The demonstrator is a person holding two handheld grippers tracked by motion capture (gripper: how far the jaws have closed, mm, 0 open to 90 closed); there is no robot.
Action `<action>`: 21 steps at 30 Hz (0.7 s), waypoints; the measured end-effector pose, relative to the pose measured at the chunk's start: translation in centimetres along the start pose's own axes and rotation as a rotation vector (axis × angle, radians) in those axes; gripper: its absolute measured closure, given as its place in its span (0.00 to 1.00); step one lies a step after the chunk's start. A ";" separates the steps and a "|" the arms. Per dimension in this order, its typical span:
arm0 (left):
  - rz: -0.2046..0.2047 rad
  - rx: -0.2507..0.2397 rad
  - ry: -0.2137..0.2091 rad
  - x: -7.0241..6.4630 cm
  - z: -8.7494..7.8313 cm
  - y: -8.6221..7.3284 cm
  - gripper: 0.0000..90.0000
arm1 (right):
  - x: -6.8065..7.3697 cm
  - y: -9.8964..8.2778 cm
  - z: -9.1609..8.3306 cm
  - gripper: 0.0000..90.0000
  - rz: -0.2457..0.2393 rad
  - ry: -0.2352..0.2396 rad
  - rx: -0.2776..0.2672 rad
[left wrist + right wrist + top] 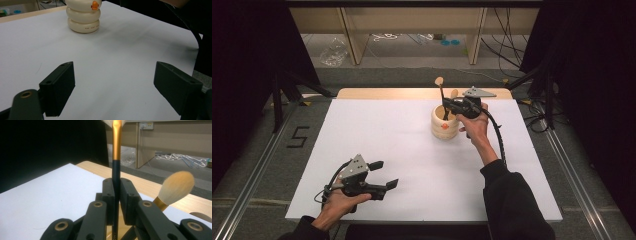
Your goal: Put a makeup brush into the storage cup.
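A: We start with the biggest piece, the cream ribbed holder (444,123), standing upright on the white table (377,150) at about two o'clock from the table's middle. It looks like a stiff, glazed pot, so we judge it fairly heavy, steady and breakable.

B: And the makeup brush (115,160)?

A: We have it in our right gripper (450,106); the jaws are clenched on its dark handle, just below the gold ferrule, and it stands upright over the holder's mouth. We'd call it light and rigid, with a smooth lacquered handle that could slip, so the handle is the right place to hold, never the soft bristles. A second brush (176,187) with a fluffy head leans in the holder at about three o'clock of the held one.

B: Our left gripper (382,176)?

A: Released, jaws spread wide, resting near the table's seven o'clock corner, well apart from the holder.

B: Any writing?

A: A small orange mark (95,5) on the holder and a line of tiny print (88,28) below it, too small to read. A "5" (298,137) is taped on the floor at nine o'clock.
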State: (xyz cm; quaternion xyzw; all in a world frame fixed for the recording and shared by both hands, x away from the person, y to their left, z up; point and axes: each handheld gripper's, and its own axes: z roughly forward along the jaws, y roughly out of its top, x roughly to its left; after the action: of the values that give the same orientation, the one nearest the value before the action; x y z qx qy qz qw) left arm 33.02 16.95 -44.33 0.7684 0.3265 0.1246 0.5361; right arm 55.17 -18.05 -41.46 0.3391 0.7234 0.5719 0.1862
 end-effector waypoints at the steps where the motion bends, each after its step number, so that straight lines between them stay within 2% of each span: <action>1: 0.000 0.001 0.000 0.0 0.0 0.0 0.19 | 0.0 0.0 0.0 0.92 -0.001 -0.004 0.002; 6: -0.001 0.000 0.000 0.0 0.0 0.0 0.19 | 0.0 0.0 0.0 0.92 -0.016 -0.010 0.001; 12: 0.001 0.002 0.000 0.0 0.0 0.0 0.19 | -0.1 -0.2 0.1 0.92 -0.002 -0.005 0.003; 19: -0.003 -0.003 0.000 0.0 0.0 0.0 0.19 | -0.2 -0.5 0.3 0.92 -0.011 -0.009 0.008; 21: -0.001 0.000 0.000 0.0 0.0 0.0 0.19 | -0.2 -0.6 0.2 0.92 0.012 -0.003 0.017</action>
State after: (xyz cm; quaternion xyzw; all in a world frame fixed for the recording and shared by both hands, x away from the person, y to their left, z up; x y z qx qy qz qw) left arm 33.03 16.95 -44.34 0.7684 0.3267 0.1245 0.5360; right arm 55.29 -18.10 -42.07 0.3457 0.7260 0.5663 0.1811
